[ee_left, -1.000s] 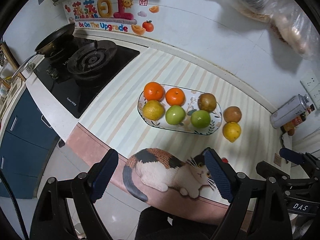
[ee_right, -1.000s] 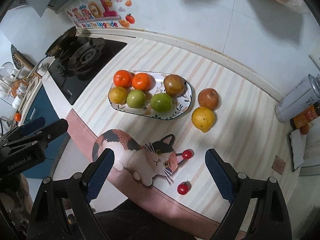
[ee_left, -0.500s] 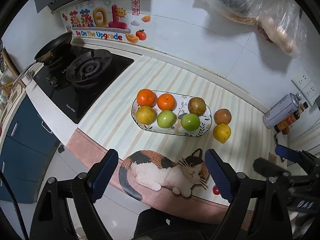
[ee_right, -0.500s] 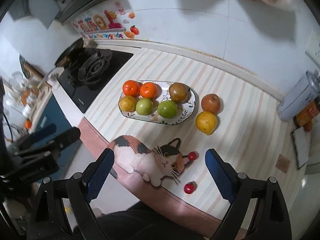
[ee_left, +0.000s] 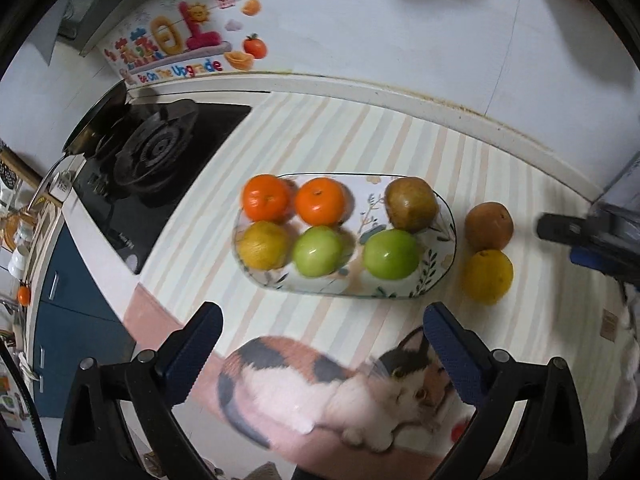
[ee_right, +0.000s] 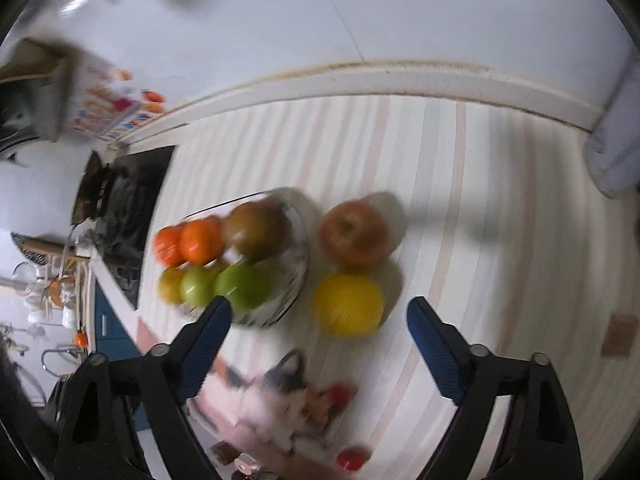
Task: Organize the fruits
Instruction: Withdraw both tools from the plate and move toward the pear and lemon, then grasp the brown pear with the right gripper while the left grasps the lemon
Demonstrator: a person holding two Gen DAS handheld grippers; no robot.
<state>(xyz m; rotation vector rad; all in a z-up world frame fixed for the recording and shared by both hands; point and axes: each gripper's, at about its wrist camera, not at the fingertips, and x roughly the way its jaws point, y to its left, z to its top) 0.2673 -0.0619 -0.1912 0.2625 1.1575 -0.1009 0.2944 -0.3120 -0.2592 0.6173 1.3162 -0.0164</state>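
Observation:
An oval floral plate [ee_left: 440,276] holds two oranges [ee_left: 266,202], a yellow fruit [ee_left: 262,245], two green apples [ee_left: 391,254] and a brown fruit [ee_left: 410,204]. Right of it on the striped counter lie a brown apple [ee_left: 489,226] and a yellow lemon [ee_left: 488,276]. My left gripper [ee_left: 320,334] is open and empty, in front of the plate. My right gripper [ee_right: 318,322] is open and empty, with the lemon [ee_right: 348,304] just ahead between its fingers and the brown apple [ee_right: 354,232] behind it. The right wrist view is blurred.
A gas stove [ee_left: 156,152] with a pan is at the left. Two small red tomatoes [ee_right: 352,458] lie near the cat picture [ee_left: 332,384] at the counter's front edge. The right gripper shows at the right edge of the left wrist view [ee_left: 592,240].
Both grippers have moved forward and down toward the counter. The right one has swung toward the lemon and brown apple, which now look much larger. Both stay open.

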